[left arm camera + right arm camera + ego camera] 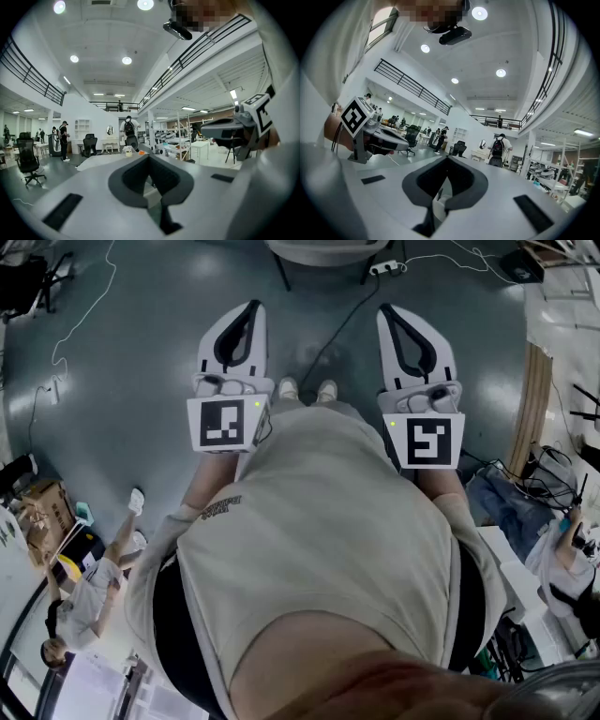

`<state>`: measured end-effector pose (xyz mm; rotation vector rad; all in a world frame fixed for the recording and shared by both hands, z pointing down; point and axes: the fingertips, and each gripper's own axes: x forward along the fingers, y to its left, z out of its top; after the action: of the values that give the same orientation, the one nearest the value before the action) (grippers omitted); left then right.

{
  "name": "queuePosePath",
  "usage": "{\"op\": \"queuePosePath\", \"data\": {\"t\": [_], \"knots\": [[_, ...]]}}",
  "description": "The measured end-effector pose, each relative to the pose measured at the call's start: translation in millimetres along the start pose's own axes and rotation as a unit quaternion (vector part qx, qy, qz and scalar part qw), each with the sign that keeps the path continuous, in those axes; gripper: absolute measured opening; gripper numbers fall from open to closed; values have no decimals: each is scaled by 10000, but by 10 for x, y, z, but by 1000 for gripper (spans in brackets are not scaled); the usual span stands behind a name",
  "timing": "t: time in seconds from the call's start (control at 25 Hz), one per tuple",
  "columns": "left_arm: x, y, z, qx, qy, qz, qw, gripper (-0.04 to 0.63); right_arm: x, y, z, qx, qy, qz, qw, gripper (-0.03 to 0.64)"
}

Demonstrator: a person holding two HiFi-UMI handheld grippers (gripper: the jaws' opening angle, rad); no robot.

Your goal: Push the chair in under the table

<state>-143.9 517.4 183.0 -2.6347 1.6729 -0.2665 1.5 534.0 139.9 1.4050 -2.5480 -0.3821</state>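
Observation:
I hold both grippers out level in front of my body, side by side, above a grey floor. My left gripper (250, 307) is shut with nothing between its jaws, and so is my right gripper (387, 311). At the top edge of the head view a pale rounded piece of furniture (328, 249) on dark legs shows; I cannot tell whether it is the chair or the table. In the left gripper view the shut left gripper (149, 157) points at a white tabletop (101, 160) that bears a small flower pot (127, 151). In the right gripper view the right gripper (447, 159) points into the hall.
A power strip (384, 268) and cables lie on the floor ahead. Boxes (42, 507) and a person (89, 596) are at my left, bags and gear (511, 502) at my right. A black office chair (27, 159) and standing people (63, 140) are farther off.

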Motion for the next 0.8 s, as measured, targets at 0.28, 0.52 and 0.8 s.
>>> {"op": "queuePosePath", "data": {"t": [0.28, 0.52, 0.8], "knots": [[-3, -25, -13, -89, -36, 3, 10000, 9, -7, 15, 10, 150, -85, 59, 9998, 11], [26, -112, -61, -75, -6, -57, 10000, 9, -104, -61, -135, 388, 21, -57, 9992, 11], [140, -289, -134, -105, 135, -186, 9997, 9, -225, -242, -278, 634, -5, -142, 9979, 11]]}}
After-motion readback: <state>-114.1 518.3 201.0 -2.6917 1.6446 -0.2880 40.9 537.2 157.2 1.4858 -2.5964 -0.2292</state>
